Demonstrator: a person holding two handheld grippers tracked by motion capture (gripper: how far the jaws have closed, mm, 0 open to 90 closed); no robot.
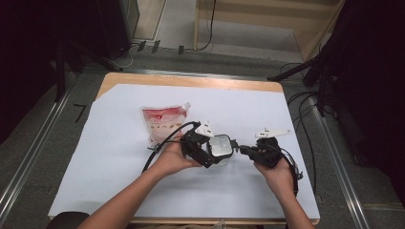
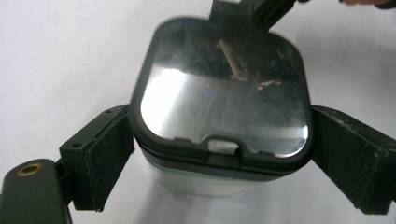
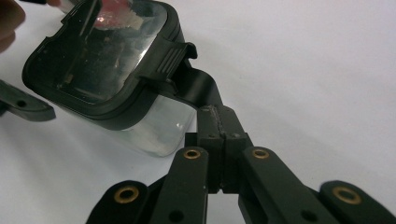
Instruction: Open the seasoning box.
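Nearest the lens in the right gripper view, the right tongs stand clenched, their black pads pinching the black plastic latch tab that sticks out from the lid's ribbed clasp. The thing itself, a small clear-walled rectangular container with a black-rimmed shiny lid, sits on the white-covered bench at the centre of the high view, between the two hands. The left tongs grasp it across the body, one felt-lined pad on each side wall just under the lid rim, at the lower middle of the left gripper view.

It looks light and rigid; the glossy walls are probably slippery, so the soft pads against the flat sides are the sound place to steady it, low enough not to pin the lid. The tab seems thin and flexible, the natural spot to pull, though a hard tug might bend it. A red and white spouted pouch lies just up-left of the hands
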